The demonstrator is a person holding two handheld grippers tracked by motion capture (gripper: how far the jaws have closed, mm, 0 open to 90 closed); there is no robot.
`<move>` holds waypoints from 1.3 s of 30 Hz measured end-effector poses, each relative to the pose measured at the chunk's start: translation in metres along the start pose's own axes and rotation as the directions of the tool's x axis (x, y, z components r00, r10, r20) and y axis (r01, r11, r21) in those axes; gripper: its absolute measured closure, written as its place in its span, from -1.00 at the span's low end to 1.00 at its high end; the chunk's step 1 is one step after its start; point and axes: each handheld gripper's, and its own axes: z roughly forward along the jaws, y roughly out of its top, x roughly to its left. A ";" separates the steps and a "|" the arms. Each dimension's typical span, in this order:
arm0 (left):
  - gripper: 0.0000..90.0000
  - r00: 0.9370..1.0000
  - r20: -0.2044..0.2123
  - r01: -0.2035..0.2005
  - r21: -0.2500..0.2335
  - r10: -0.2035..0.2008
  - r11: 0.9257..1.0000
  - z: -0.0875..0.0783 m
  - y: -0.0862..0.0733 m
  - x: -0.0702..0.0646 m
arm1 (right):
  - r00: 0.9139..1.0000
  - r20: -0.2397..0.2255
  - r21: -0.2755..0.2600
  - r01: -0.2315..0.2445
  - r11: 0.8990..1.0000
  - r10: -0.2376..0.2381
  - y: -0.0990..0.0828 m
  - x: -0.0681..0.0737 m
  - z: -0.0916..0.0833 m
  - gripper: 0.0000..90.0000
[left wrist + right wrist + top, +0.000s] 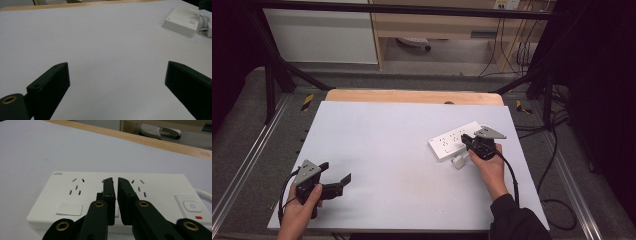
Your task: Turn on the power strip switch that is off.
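A white power strip (455,140) is lying on the white tabletop (397,165), toward its right side, with a white plug (458,162) and cable just beside its near edge. The right gripper (468,141) is hovering directly over the power strip, its jaws drawn nearly together with nothing between them, above the middle sockets (107,180). Well to the left of the power strip, the left gripper (339,180) is sitting near the table's front edge, jaws spread wide apart and holding nothing.

Grey floor (242,125), wooden cabinet (437,25)
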 end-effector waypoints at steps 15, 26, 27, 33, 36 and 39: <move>-0.87 1.000 0.002 -0.002 0.001 0.002 1.000 0.000 0.000 0.000 | 1.000 0.000 0.030 -0.011 1.000 0.011 -0.007 -0.002 0.007 1.00; -0.87 1.000 0.003 -0.005 0.001 0.005 1.000 0.000 0.000 0.000 | 1.000 0.004 0.034 -0.021 0.999 0.020 -0.010 -0.004 0.010 1.00; -0.87 1.000 0.003 -0.005 0.001 0.005 1.000 0.000 0.000 0.000 | 1.000 0.004 0.036 -0.020 0.999 0.020 -0.010 -0.004 0.010 1.00; -0.87 1.000 0.003 -0.003 0.001 0.003 1.000 0.000 0.000 0.000 | 1.000 0.006 0.037 -0.024 0.999 0.024 -0.012 -0.005 0.010 1.00; -0.87 1.000 0.004 -0.005 0.001 0.005 1.000 0.000 0.000 0.000 | 1.000 0.005 0.039 -0.022 0.999 0.022 -0.012 -0.005 0.011 1.00; -0.87 1.000 0.004 -0.005 0.001 0.005 1.000 0.000 0.000 0.000 | 1.000 0.006 0.040 -0.020 0.999 0.020 -0.013 -0.005 0.011 1.00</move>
